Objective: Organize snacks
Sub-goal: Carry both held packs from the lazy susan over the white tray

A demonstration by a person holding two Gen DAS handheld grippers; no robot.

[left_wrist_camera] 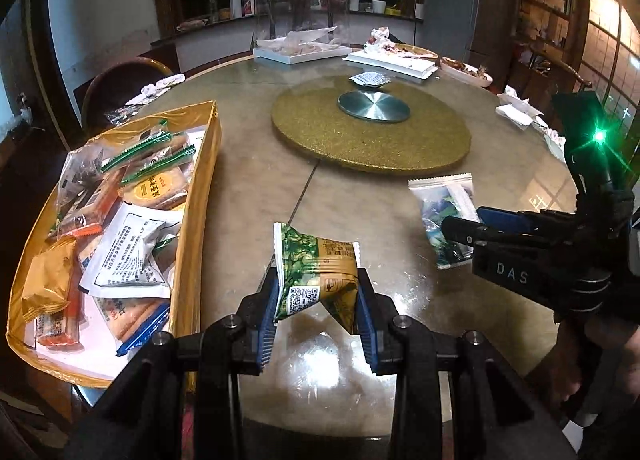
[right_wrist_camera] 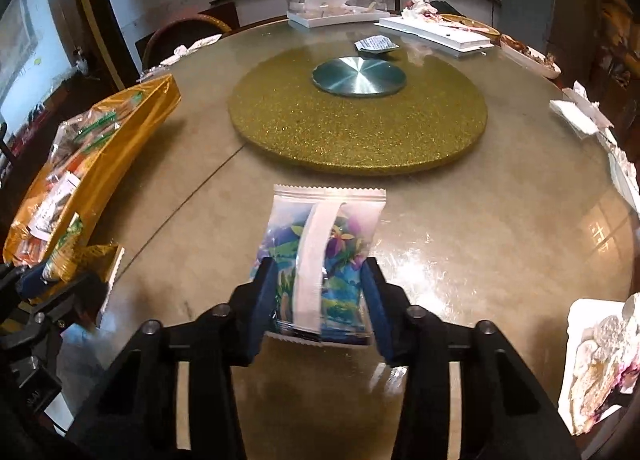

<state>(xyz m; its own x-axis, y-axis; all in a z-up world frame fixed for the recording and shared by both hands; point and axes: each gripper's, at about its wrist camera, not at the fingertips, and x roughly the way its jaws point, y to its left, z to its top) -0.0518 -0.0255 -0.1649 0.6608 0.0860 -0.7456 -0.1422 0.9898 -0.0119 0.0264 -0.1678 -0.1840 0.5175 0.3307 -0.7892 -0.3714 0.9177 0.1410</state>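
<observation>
My left gripper (left_wrist_camera: 316,292) is shut on a green and gold snack packet (left_wrist_camera: 320,276) and holds it above the table's near edge, right of the gold tray (left_wrist_camera: 200,188), which is full of several snack packets. My right gripper (right_wrist_camera: 320,284) straddles a clear packet with blue and green print (right_wrist_camera: 324,252) that lies flat on the table; its pads (right_wrist_camera: 266,292) are at the packet's sides. The same packet (left_wrist_camera: 444,212) and right gripper (left_wrist_camera: 464,230) show in the left wrist view. The left gripper (right_wrist_camera: 36,280), its packet (right_wrist_camera: 68,248) and the tray (right_wrist_camera: 116,152) show at left in the right wrist view.
A gold glitter turntable (left_wrist_camera: 372,128) with a metal disc sits mid-table, a small wrapper (left_wrist_camera: 370,79) behind it. White trays, a clear box (left_wrist_camera: 300,20) and crumpled tissues line the far and right rim. A plate of scraps (right_wrist_camera: 600,360) is at right.
</observation>
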